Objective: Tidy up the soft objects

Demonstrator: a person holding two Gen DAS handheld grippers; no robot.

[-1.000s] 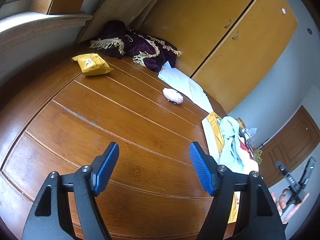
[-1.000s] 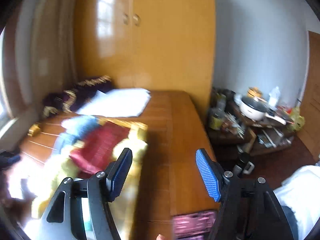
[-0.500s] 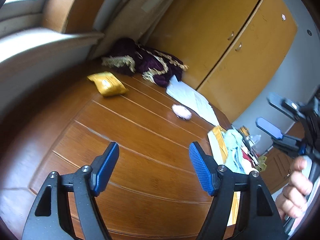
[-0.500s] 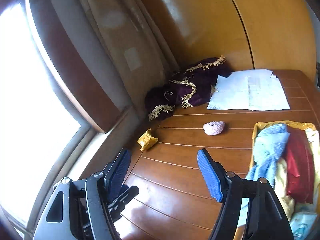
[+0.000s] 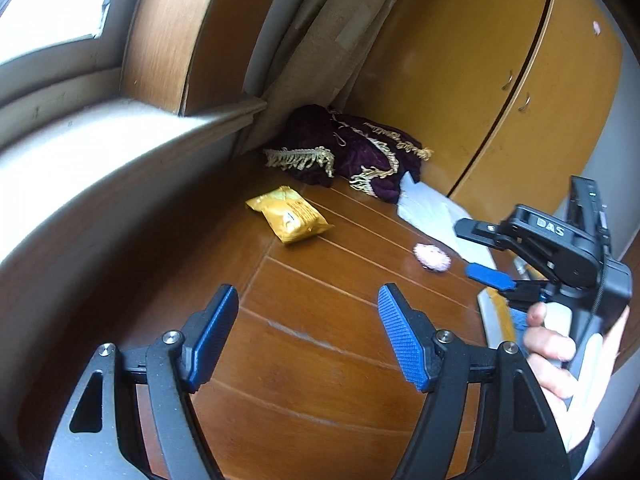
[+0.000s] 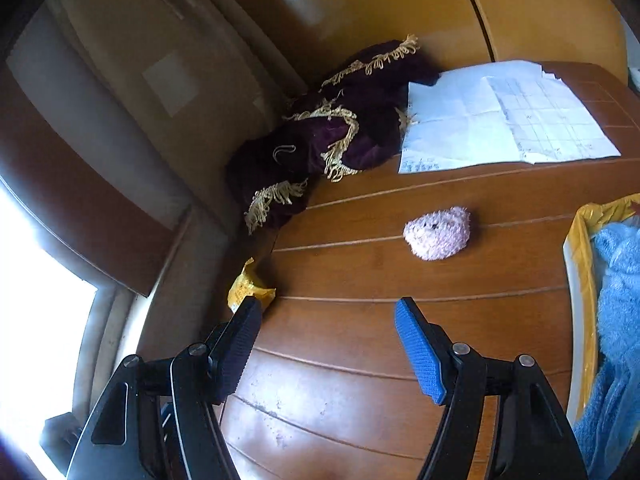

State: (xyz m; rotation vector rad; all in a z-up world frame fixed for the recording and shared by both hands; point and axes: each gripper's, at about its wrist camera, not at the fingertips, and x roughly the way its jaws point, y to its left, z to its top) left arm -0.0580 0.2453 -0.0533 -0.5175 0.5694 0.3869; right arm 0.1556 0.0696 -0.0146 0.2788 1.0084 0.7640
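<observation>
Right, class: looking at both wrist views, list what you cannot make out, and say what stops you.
- Yellow packet: right wrist view, partly behind the right gripper's finger; print unreadable.
- Blue towel: right wrist view, cut by the frame edge; tray contents below hidden.
- Papers: writing too small.
- Purple cloth: bunched, shape unclear.
- Left gripper: open, empty.

Each tool is a black frame with triangular cut-outs, silver screws at the joints and ribbed blue pads. The left tool (image 5: 308, 332) and the right tool (image 6: 328, 340) match. The right tool's body reads "DAS". A dark cuff (image 5: 580, 450) edges the right hand (image 5: 560, 352).
</observation>
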